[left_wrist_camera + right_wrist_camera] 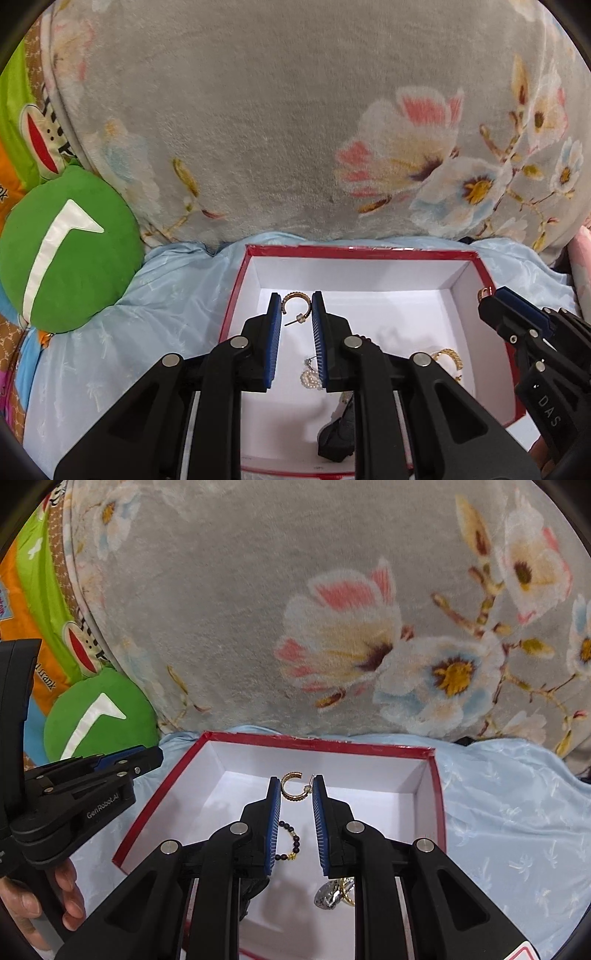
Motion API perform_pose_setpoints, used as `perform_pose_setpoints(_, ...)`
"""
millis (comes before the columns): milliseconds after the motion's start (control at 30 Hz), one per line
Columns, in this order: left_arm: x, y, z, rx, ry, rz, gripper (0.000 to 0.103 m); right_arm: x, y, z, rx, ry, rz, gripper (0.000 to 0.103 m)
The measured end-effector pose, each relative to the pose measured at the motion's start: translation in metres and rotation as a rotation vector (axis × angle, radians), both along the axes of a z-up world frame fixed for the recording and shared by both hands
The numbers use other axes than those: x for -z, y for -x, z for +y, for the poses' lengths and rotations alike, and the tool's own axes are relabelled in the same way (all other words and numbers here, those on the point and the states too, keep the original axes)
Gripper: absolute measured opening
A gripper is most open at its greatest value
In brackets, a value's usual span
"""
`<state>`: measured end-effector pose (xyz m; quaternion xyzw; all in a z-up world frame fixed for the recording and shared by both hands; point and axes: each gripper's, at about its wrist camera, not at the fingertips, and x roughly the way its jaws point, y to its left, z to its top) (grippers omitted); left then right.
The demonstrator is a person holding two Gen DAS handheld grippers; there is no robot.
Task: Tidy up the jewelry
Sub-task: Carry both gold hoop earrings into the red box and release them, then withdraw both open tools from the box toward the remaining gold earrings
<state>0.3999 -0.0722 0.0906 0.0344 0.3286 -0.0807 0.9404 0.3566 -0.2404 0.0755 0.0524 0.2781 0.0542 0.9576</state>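
Note:
A red box [236, 295] with a white inside lies on the pale blue cover; it also shows in the right wrist view [155, 797]. My left gripper [296, 308] is shut on a gold hoop earring [293, 301] above the box. My right gripper [296, 788] is shut on a second gold hoop earring [291, 786] above the box. In the box lie a pearl earring [311, 378], a gold chain hoop [450, 358], a dark bead bracelet [290, 840] and a silver and gold piece [332, 895].
A grey flowered blanket [295, 129] rises behind the box. A green round cushion [70, 247] lies at the left. A dark object [334, 439] sits in the box's near part. The right gripper's body [535, 339] stands over the box's right rim.

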Motion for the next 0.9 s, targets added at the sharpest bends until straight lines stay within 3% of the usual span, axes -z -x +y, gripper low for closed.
perform_pose_setpoints(167, 0.023, -0.019, -0.007, 0.01, -0.02, 0.055, 0.017, 0.02, -0.021, 0.005, -0.014, 0.012, 0.045, 0.018)
perform_pose_setpoints(233, 0.031, -0.023, -0.008, -0.002, -0.03, 0.073, 0.033, 0.023, -0.022, 0.005, -0.011, 0.012, 0.036, 0.022)
perform_pose_setpoints(267, 0.033, -0.024, -0.006, -0.025, -0.027, 0.071, 0.051, 0.023, -0.022, 0.005, -0.001, 0.013, 0.032, 0.028)
perform_pose_setpoints(300, 0.034, -0.024, -0.004, -0.034, -0.021, 0.067, 0.061, 0.022, -0.02, 0.003, 0.002, 0.007, 0.024, 0.032)
perform_pose_setpoints(467, 0.027, -0.017, 0.007, -0.052, 0.006, 0.059, 0.063, 0.011, -0.005, -0.006, 0.021, -0.023, -0.016, 0.04)
perform_pose_setpoints(633, 0.011, 0.007, 0.016, -0.064, -0.005, 0.028, 0.071, -0.002, 0.023, -0.014, 0.024, -0.059, -0.043, 0.043)
perform_pose_setpoints(900, 0.0, 0.074, 0.023, -0.042, -0.067, 0.023, 0.078, -0.007, 0.107, -0.01, 0.038, 0.005, -0.072, 0.051)
